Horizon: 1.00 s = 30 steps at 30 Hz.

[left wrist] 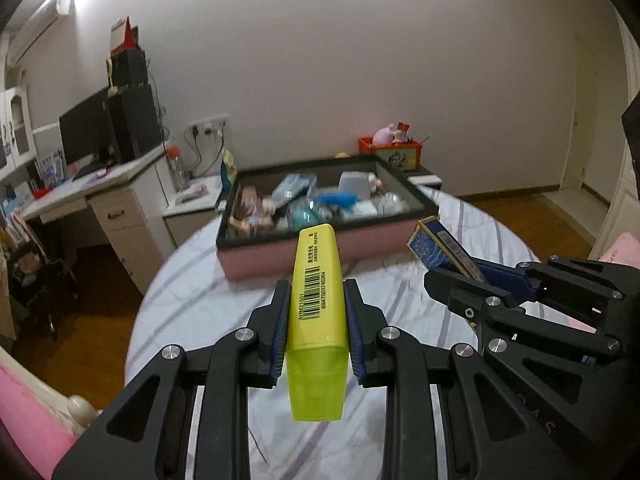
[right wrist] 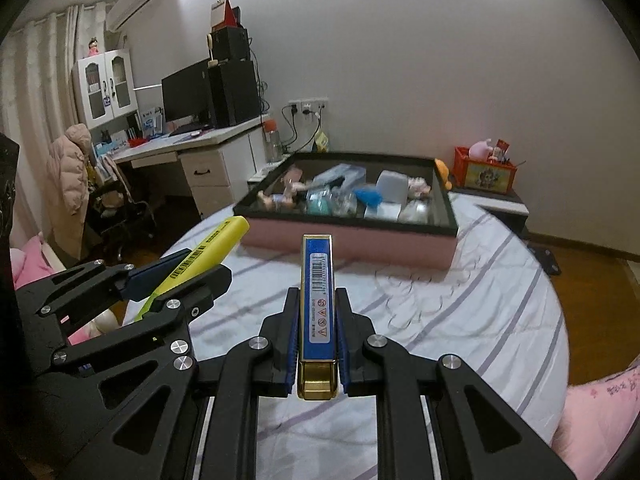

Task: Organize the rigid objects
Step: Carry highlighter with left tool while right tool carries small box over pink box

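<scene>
left gripper: clamped on yellow highlighter
right gripper: clamped on blue box
tray: bed's far edge, full

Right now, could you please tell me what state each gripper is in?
Left gripper: closed on the yellow highlighter.
Right gripper: closed on the slim blue and gold box.

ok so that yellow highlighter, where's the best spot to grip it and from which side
Grip the highlighter as the left gripper does: across its flat opaque barrel by the barcode, coming from the cap end along its length. The broad parallel sides seat the pads squarely; the rounded translucent cap looks more likely to slip.
</scene>
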Each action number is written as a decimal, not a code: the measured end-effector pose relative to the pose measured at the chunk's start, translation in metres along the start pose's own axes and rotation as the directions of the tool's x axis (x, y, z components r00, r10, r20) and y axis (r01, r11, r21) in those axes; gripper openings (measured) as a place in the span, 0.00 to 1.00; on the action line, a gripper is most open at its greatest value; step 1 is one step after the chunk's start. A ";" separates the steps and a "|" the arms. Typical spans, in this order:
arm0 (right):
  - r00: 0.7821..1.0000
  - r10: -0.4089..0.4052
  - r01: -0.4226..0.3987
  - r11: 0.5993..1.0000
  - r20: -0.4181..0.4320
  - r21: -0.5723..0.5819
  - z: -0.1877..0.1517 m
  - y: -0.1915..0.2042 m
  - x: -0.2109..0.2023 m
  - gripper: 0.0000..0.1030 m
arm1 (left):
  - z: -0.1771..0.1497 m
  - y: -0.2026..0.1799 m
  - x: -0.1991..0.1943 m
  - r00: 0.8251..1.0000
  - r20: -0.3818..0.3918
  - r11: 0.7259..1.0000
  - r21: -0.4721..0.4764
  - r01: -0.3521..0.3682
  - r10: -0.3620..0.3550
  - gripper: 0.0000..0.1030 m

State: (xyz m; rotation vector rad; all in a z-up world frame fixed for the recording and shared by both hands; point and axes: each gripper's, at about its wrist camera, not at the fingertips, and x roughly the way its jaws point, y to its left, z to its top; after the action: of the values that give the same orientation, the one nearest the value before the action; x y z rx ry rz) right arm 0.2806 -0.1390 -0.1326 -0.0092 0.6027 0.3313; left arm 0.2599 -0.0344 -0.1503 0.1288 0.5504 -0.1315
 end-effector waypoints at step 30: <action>0.997 -0.033 0.025 0.993 -0.068 -0.117 0.170 -0.055 0.154 0.15 | 0.163 0.026 0.209 0.992 -0.118 0.989 0.145 -0.016 0.034 0.25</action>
State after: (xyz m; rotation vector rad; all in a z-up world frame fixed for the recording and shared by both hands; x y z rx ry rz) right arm 0.5108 -0.1271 -0.0834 -0.1415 0.6508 0.3386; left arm 0.5234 -0.0530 -0.1209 0.2857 0.6591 -0.1396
